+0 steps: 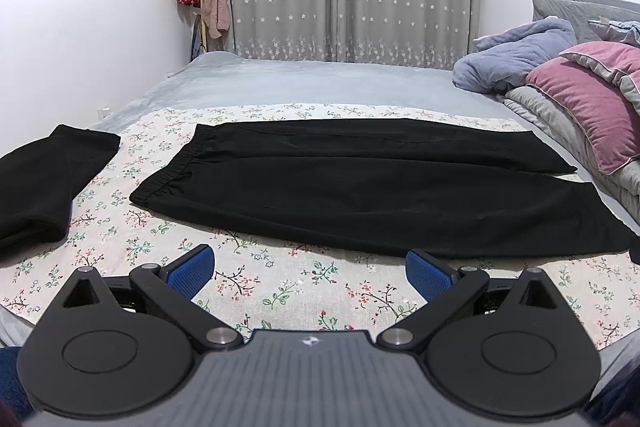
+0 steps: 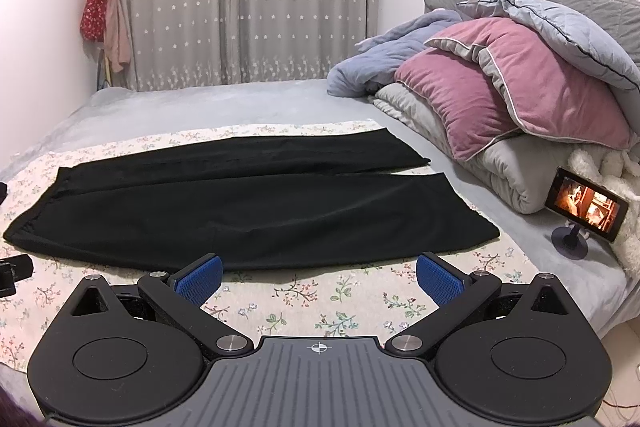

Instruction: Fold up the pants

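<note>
A: How much of the folding can be judged as done?

B: None that can be seen. The black pants are laid out flat at full length on the floral cloth spread over the bed, with the elastic waistband to the left and the two leg ends to the right. The legs lie side by side, slightly parted at the hems; no fold has been made across or along them. Every fold is therefore taken to be left.

A: And the dark piece at the far left?

B: Another black garment is seen there, apart from the pants. Whether it has been folded cannot be told for certain.

A: How are the tongs held?

B: The left tongs are spread wide, the blue pads well apart, and nothing is gripped or touched; they are held over the cloth just short of the near edge of the pants. The right tongs are likewise spread wide and empty, poised near the near leg.
</note>
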`<state>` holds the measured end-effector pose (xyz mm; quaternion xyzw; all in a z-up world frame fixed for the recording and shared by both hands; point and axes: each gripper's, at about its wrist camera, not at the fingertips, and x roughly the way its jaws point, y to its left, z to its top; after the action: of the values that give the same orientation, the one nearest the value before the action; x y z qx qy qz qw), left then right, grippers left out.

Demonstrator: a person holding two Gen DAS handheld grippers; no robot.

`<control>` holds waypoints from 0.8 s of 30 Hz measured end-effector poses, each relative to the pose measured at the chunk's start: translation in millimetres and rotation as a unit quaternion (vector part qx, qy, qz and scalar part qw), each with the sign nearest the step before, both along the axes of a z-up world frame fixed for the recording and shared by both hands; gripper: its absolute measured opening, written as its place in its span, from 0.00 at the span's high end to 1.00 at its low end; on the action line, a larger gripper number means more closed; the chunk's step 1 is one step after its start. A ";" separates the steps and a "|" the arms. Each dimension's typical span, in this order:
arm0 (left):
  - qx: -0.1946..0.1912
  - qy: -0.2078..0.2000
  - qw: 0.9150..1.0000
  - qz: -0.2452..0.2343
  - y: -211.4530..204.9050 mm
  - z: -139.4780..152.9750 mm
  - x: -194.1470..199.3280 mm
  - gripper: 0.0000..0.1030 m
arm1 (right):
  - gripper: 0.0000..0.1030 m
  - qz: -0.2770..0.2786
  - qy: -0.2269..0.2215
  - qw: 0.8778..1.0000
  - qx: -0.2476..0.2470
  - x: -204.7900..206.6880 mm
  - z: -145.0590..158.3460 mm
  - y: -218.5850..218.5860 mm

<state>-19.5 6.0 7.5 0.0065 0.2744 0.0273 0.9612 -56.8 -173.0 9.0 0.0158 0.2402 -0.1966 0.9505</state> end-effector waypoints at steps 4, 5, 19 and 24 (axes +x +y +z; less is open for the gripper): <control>0.001 0.004 1.000 -0.007 0.5 -1.4 2.8 0.00 | 0.00 0.001 0.003 1.000 0.002 2.1 -5.9 0.1; 0.000 0.005 1.000 -0.008 3.0 -1.6 4.3 0.00 | 0.00 0.001 0.003 1.000 0.003 2.7 -7.6 -0.8; -0.045 0.013 0.996 0.077 84.6 9.5 68.9 0.00 | 0.00 0.013 -0.013 1.000 0.001 42.6 -6.6 -49.0; -0.054 0.016 0.990 0.130 115.6 15.1 113.7 0.00 | 0.00 0.024 0.012 0.999 0.028 84.0 -2.5 -84.7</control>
<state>94.1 121.6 22.6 -0.0805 0.2893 0.1371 0.9440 27.2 -257.6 6.6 0.0338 0.2576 -0.1668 0.9511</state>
